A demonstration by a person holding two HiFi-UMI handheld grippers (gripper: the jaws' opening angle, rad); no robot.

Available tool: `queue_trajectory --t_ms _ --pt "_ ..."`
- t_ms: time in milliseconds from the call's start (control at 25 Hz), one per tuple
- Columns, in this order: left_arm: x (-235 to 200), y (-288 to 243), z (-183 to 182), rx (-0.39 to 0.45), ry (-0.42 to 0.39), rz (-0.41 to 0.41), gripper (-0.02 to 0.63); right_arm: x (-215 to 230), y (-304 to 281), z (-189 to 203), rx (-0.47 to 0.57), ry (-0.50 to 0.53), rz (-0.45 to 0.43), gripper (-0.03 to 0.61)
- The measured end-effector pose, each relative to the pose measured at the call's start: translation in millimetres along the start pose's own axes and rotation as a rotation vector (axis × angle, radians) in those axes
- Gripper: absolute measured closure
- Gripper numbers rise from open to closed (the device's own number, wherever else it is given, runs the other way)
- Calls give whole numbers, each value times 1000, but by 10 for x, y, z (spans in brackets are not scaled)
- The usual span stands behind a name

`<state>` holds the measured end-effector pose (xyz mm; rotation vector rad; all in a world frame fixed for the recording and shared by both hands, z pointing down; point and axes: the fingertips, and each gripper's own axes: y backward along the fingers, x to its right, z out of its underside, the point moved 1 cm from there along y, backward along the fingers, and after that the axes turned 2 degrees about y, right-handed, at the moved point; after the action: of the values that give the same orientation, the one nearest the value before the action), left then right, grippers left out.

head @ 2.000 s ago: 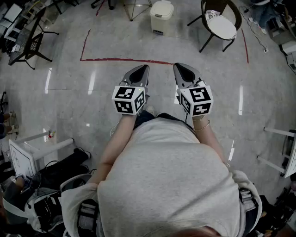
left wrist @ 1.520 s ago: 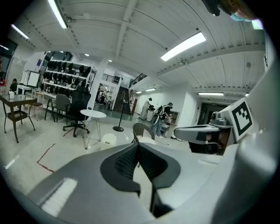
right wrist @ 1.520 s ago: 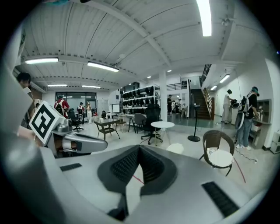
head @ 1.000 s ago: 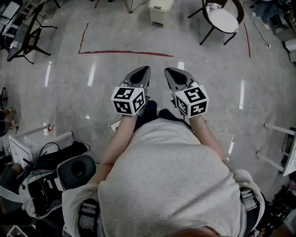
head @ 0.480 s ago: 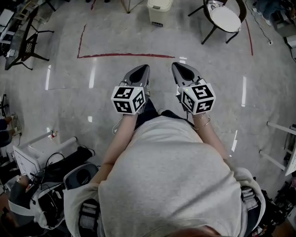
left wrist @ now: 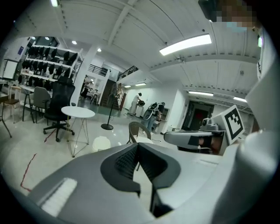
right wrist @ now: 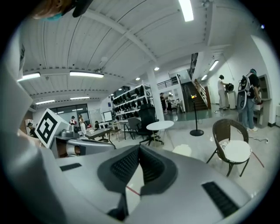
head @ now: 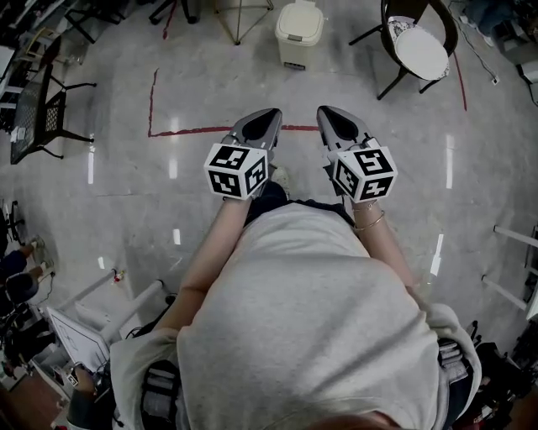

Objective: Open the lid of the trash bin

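My left tool (head: 271, 114) and right tool (head: 324, 112), jaws together and empty (nothing within reach yet), point at the closed trash bin (head: 299, 34), well ahead.

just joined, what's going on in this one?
A person stands on an open floor with a gripper in each hand, both pointed ahead toward the white trash bin beyond the red tape line. The left gripper and the right gripper each have their jaws together with nothing between them. The bin's lid is down and neither gripper is near it, so opening has not begun.
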<state>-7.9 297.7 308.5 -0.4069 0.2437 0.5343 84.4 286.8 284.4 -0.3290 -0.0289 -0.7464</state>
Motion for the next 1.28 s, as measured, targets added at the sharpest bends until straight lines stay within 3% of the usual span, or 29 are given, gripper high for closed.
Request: queue_trajectory --t_ms 160,360,520,880,1280 --pt "-322 -217 -286 13 -4 57 606 63 -407 -194 8 1 32 572" --pt "-593 -457 -314 -11 43 89 606 242 -685 -249 -31 6 72 572" --pt "-843 -644 -284 -54 76 69 606 384 -908 -323 -41 0 80 572" --pt "-1317 -1262 -518 -62 86 43 606 864 -1606 -540 -37 22 45 572" --pt "-1987 -2447 -969 -92 126 -8 606 1919 -2684 -917 -69 31 -5 572"
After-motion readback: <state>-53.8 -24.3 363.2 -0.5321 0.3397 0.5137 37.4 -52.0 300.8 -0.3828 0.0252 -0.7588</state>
